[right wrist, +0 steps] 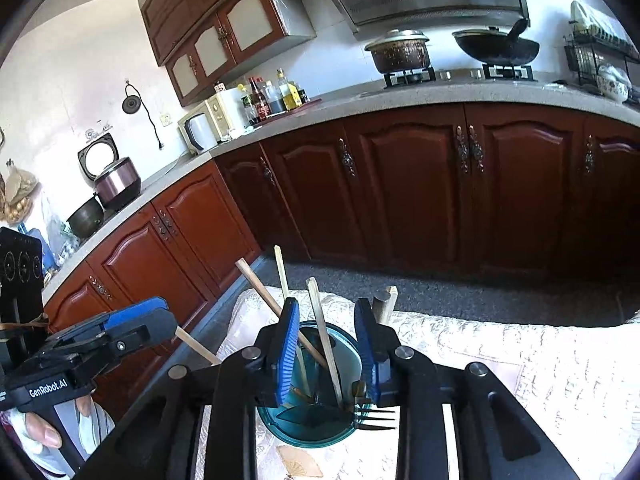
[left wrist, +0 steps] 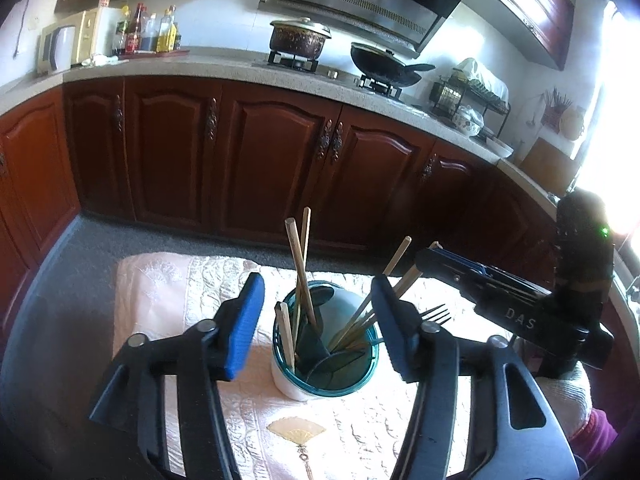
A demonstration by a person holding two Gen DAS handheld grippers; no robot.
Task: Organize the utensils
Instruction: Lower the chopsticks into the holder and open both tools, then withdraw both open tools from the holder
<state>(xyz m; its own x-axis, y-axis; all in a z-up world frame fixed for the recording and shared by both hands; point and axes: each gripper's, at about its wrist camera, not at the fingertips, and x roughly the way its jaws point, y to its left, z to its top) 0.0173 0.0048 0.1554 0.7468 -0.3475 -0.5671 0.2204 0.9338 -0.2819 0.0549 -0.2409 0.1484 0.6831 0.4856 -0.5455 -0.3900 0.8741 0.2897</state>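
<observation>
A teal-rimmed white utensil holder [left wrist: 289, 385] stands on a pink quilted cloth [left wrist: 168, 304]. Several wooden chopsticks [left wrist: 298, 264] lean inside it, along with dark utensils. A fork [left wrist: 436, 314] pokes its tines out past the right rim; its handle is hidden. My left gripper [left wrist: 320, 328] is open, its blue pads on either side of the holder and clear of it. In the right wrist view my right gripper [right wrist: 326, 350] hovers over the holder [right wrist: 304, 438], jaws apart. Chopsticks [right wrist: 324, 340] rise between the pads without being pressed. The fork [right wrist: 376, 418] shows below the right pad.
The right gripper [left wrist: 428, 258] reaches in from the right, and the left gripper [right wrist: 160, 320] from the left, held by a hand [right wrist: 40, 434]. Dark wood cabinets [left wrist: 272, 160] and a counter with pot [left wrist: 298, 38], wok [left wrist: 384, 64] and dish rack [left wrist: 468, 96] stand beyond the floor.
</observation>
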